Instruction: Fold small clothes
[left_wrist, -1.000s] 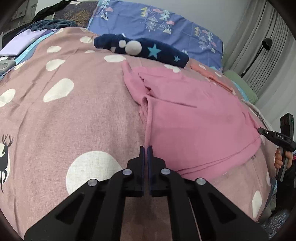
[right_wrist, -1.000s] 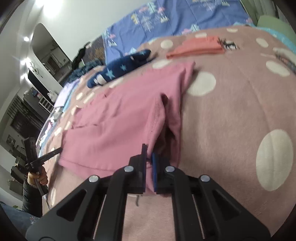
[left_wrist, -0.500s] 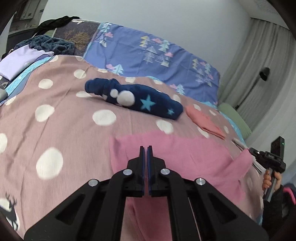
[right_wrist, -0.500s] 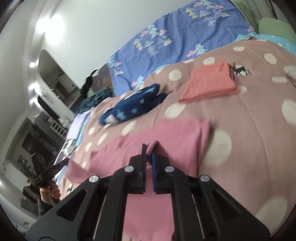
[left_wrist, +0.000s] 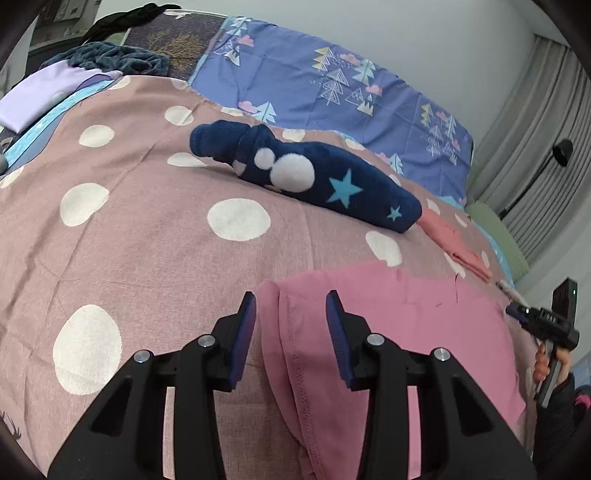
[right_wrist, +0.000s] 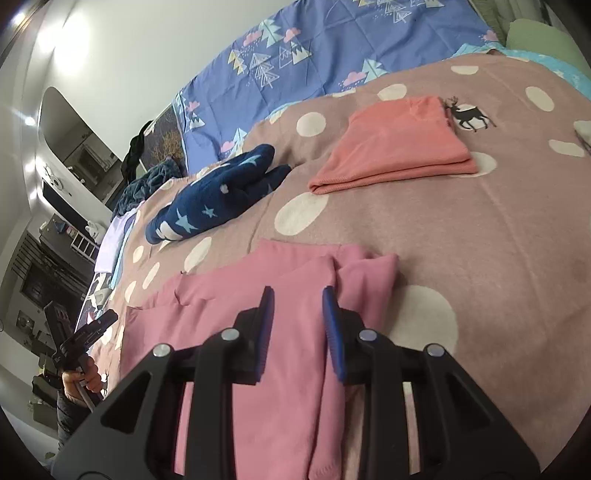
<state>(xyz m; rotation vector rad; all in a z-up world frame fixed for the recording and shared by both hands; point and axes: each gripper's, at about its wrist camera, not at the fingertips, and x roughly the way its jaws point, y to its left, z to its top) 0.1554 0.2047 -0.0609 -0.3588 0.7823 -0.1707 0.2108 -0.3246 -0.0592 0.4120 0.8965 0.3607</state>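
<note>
A pink garment (left_wrist: 406, 332) (right_wrist: 258, 332) lies folded over on the spotted bedspread (left_wrist: 147, 240) (right_wrist: 498, 240). My left gripper (left_wrist: 291, 310) hovers over its left folded edge, jaws opening; the cloth lies below and between them, and the pads do not press on it. My right gripper (right_wrist: 297, 306) stands over the garment's right side, jaws opening too, the fabric loose between its blue pads. Each gripper shows small at the edge of the other's view, held in a person's hand (left_wrist: 543, 365) (right_wrist: 79, 376).
A navy star-patterned fleece piece (left_wrist: 314, 181) (right_wrist: 214, 199) lies further up the bed. A folded salmon garment (right_wrist: 399, 147) (left_wrist: 458, 247) sits beyond on the right. Blue tree-print bedding (left_wrist: 332, 85), a lilac cloth (left_wrist: 48, 92), a green pillow (left_wrist: 498, 240) and curtains ring the bed.
Both grippers carried the pink garment's lower edge up toward the top, folding it over, then opened and let go of the fabric.
</note>
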